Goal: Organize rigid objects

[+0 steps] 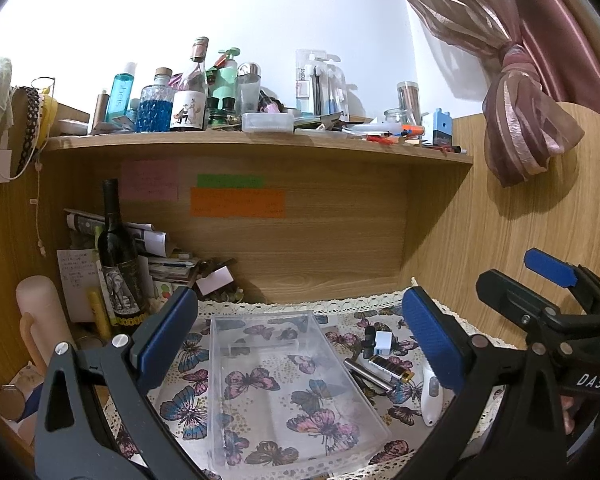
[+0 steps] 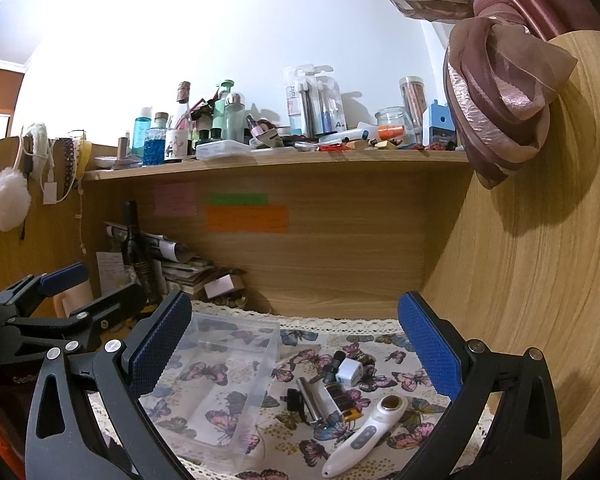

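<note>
A clear plastic tray (image 1: 364, 396) lies empty on the butterfly cloth (image 1: 188, 408); it also shows in the right wrist view (image 2: 270, 364). To its right lie a silver tube (image 2: 310, 398), a black and gold battery (image 2: 342, 400), a small white cube (image 2: 349, 372), a small black item (image 2: 295, 402) and a white handheld device (image 2: 364, 436). My left gripper (image 1: 298, 344) is open above the tray. My right gripper (image 2: 292, 356) is open above the loose items and the tray's right edge. Both are empty.
A dark wine bottle (image 1: 120, 260), papers and a pink cylinder (image 1: 40, 320) stand at the back left. A wooden shelf (image 1: 260, 144) crowded with bottles hangs overhead. A wooden side wall (image 2: 520, 280) and a tied curtain (image 2: 496, 92) close the right.
</note>
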The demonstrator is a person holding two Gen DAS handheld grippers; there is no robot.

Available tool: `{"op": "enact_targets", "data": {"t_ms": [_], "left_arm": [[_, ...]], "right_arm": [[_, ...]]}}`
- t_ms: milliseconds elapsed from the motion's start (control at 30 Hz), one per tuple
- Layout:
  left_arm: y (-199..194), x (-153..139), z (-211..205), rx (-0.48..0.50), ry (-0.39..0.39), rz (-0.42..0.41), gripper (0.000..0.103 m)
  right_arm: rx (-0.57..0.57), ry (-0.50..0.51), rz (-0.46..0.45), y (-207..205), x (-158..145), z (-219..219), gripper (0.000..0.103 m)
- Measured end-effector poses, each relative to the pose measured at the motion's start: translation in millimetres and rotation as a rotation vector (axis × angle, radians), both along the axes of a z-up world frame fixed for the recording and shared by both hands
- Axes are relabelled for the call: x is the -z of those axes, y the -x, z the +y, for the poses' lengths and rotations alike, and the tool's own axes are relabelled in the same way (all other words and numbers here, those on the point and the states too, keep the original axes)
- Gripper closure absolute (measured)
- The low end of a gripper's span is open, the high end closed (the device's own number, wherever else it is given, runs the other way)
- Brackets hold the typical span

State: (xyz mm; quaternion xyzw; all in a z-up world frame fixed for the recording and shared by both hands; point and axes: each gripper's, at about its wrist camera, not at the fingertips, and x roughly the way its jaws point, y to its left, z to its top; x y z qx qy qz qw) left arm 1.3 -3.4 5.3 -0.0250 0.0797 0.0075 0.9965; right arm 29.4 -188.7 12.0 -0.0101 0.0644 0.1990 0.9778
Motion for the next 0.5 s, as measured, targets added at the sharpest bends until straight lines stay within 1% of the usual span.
{"op": "enact_targets", "data": {"t_ms": [367,500], "left_arm": [[-0.7,0.2,-0.5,0.001,-0.001,0.000,0.000],[-7.0,1.5,2.4,0.025,0.018,0.015,0.000]], "right_arm": [[-0.001,0.003,-0.001,1.1,0.0,2.4,0.000],[-0.002,0.002,0.002,-0.4,0.1,1.9,0.000]]}}
